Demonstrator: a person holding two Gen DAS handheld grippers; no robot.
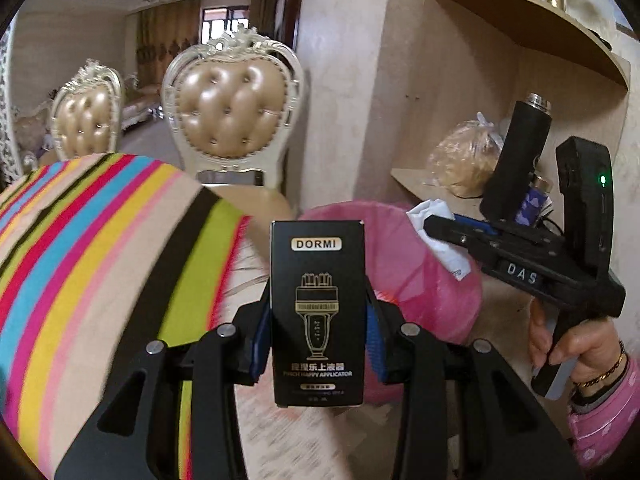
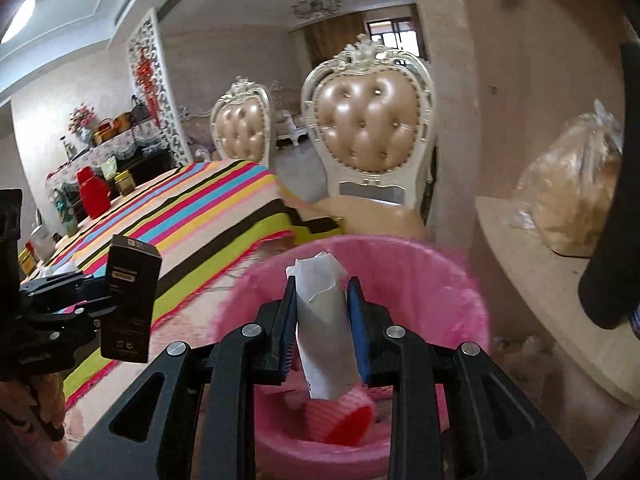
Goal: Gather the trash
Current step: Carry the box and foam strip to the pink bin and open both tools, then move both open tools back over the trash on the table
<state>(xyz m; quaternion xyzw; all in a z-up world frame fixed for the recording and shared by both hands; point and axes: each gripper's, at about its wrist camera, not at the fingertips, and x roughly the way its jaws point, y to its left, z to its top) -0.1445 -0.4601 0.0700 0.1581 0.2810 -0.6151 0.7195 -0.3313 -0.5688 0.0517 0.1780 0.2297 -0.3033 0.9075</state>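
Tools first: the left tool (image 1: pixel 318 330) is closed on a black box (image 1: pixel 318 312), its blue pads pressing the box's two sides. The box stands upright between the fingers, gold "DORMI" lettering near its top. From the right wrist view the same box (image 2: pixel 130 300) shows at the left, tilted, beside the desk edge and apart from the bin.

The right tool (image 2: pixel 322 330) is closed on a white paper (image 2: pixel 326 320), crumpled and upright between its pads. The paper hangs over the open mouth of a pink bin (image 2: pixel 452 300), which is lined with a pink bag. A pink ribbed cup (image 2: pixel 340 418) with a red inside lies at the bottom of the bin.

In the left wrist view the bin (image 1: pixel 404 264) sits just behind the box, and the right tool (image 1: pixel 438 230) reaches over its rim with the paper (image 1: pixel 438 232).

A striped cloth (image 1: pixel 100 260) covers the desk to the left. Two padded chairs (image 1: pixel 232 112) stand behind it. On a shelf (image 1: pixel 416 186) to the right rests a clear bag (image 1: pixel 464 160).
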